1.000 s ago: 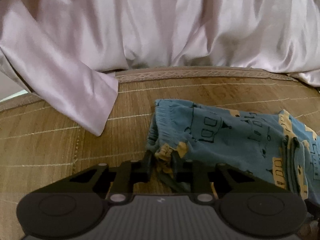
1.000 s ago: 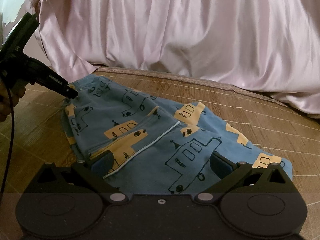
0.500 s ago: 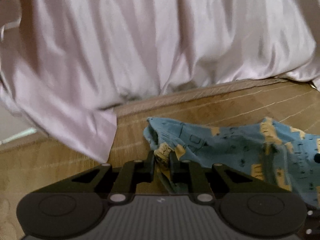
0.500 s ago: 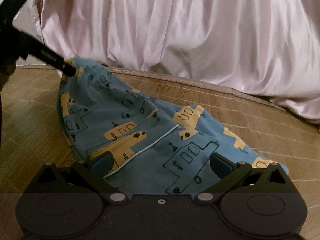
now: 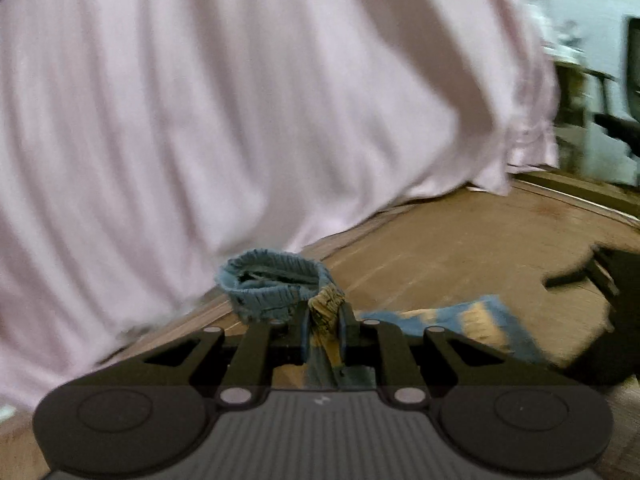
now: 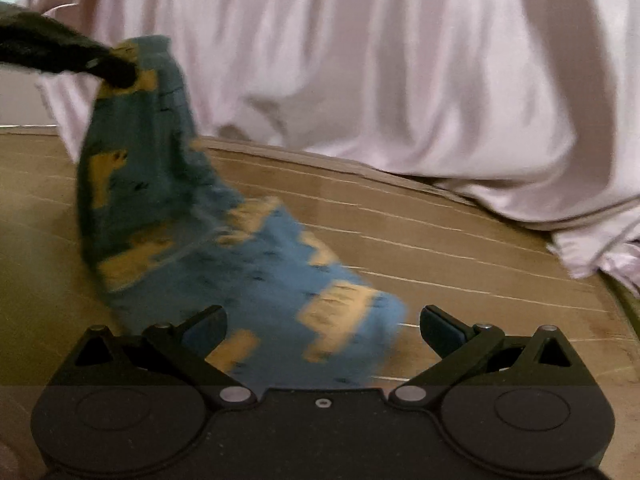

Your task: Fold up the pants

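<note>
The blue pants (image 6: 224, 248) with yellow vehicle prints hang from their waistband, their lower part resting on the woven mat. My left gripper (image 5: 325, 316) is shut on the elastic waistband (image 5: 276, 284), which bunches up above its fingers. In the right wrist view that left gripper (image 6: 116, 70) shows at the upper left, holding the raised corner. My right gripper (image 6: 322, 320) is open low over the mat, the pants' lower end lying between its fingers. The dark shape at the right edge of the left wrist view is the right gripper (image 5: 600, 280).
A pale pink sheet (image 6: 380, 60) drapes along the far side of the woven bamboo mat (image 6: 460, 248), its folds reaching the mat at the right. Past the sheet's end, blurred furniture (image 5: 592, 92) shows in the left wrist view.
My left gripper has lifted the waistband well up off the mat and swung right; the pants now hang and stretch. My right gripper stays open near the lower end.
</note>
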A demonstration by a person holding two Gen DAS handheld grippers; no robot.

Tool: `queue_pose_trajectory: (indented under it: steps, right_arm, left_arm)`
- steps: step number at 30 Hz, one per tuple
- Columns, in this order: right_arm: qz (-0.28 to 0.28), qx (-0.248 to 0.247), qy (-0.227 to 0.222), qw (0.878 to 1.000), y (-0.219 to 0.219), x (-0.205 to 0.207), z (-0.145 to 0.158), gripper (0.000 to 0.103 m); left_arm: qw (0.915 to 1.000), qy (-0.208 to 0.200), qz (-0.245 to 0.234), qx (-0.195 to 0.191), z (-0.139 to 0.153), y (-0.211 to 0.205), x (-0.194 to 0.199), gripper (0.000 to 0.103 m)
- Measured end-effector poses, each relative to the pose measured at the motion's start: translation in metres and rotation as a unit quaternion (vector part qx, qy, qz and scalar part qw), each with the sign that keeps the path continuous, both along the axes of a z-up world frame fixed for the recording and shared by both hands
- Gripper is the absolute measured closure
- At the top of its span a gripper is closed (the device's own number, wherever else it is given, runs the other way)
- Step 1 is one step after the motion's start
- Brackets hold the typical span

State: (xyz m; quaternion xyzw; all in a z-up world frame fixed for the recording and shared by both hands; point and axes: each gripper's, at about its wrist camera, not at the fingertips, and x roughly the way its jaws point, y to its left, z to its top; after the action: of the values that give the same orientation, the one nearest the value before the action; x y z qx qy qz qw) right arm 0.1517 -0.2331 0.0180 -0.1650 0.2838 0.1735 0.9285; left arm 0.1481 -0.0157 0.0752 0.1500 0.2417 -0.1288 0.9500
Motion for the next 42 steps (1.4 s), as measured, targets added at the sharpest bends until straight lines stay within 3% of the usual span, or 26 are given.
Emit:
queue_pose_trajectory:
  steps: [5, 8, 13, 18, 23, 27, 29, 33, 35, 36, 40, 42]
  right_arm:
    - [-0.084, 0.045, -0.011, 0.995, -0.058, 0.010, 0.014, 0.001]
    - [-0.130, 0.081, 0.000, 0.988, -0.089, 0.016, 0.013, 0.001]
    - [-0.186, 0.098, 0.020, 0.977, -0.121, 0.024, 0.003, 0.001]
    - [-0.202, 0.120, 0.034, 0.972, -0.130, 0.030, -0.003, 0.001]
    - [-0.201, 0.114, 0.040, 0.972, -0.128, 0.033, -0.005, 0.001]
    - [-0.197, 0.112, 0.046, 0.973, -0.126, 0.034, -0.009, 0.001]
    - [-0.195, 0.112, 0.049, 0.973, -0.124, 0.035, -0.011, 0.001]
    - [-0.183, 0.129, 0.052, 0.973, -0.119, 0.035, -0.014, 0.001]
    - [-0.171, 0.145, 0.054, 0.973, -0.114, 0.036, -0.015, 0.001]
    - [-0.166, 0.151, 0.055, 0.973, -0.110, 0.037, -0.015, 0.001]
    - [-0.139, 0.167, 0.062, 0.974, -0.087, 0.044, -0.020, 0.001]
    - [-0.137, 0.175, 0.064, 0.973, -0.076, 0.049, -0.024, 0.001]
  left_arm:
    - [0.9969, 0.017, -0.069, 0.033, -0.011, -0.054, -0.004, 0.087]
    - [0.9934, 0.042, -0.098, 0.042, -0.023, -0.079, 0.002, 0.087]
    - [0.9864, 0.061, -0.145, 0.047, -0.042, -0.114, 0.006, 0.088]
    - [0.9771, 0.088, -0.182, 0.066, -0.068, -0.146, 0.010, 0.088]
    - [0.9757, 0.098, -0.188, 0.054, -0.084, -0.164, 0.014, 0.088]
    - [0.9673, 0.128, -0.201, 0.088, -0.103, -0.171, 0.015, 0.086]
    - [0.9636, 0.143, -0.204, 0.097, -0.112, -0.169, 0.012, 0.072]
    - [0.9664, 0.147, -0.204, 0.053, -0.103, -0.151, 0.000, 0.057]
    - [0.9725, 0.130, -0.192, 0.027, -0.093, -0.135, -0.007, 0.042]
    - [0.9768, 0.118, -0.178, 0.016, -0.088, -0.125, -0.009, 0.039]
    - [0.9924, 0.091, -0.079, -0.026, -0.076, -0.082, -0.001, 0.036]
    - [0.9942, 0.094, -0.016, -0.051, -0.075, -0.059, 0.010, 0.029]
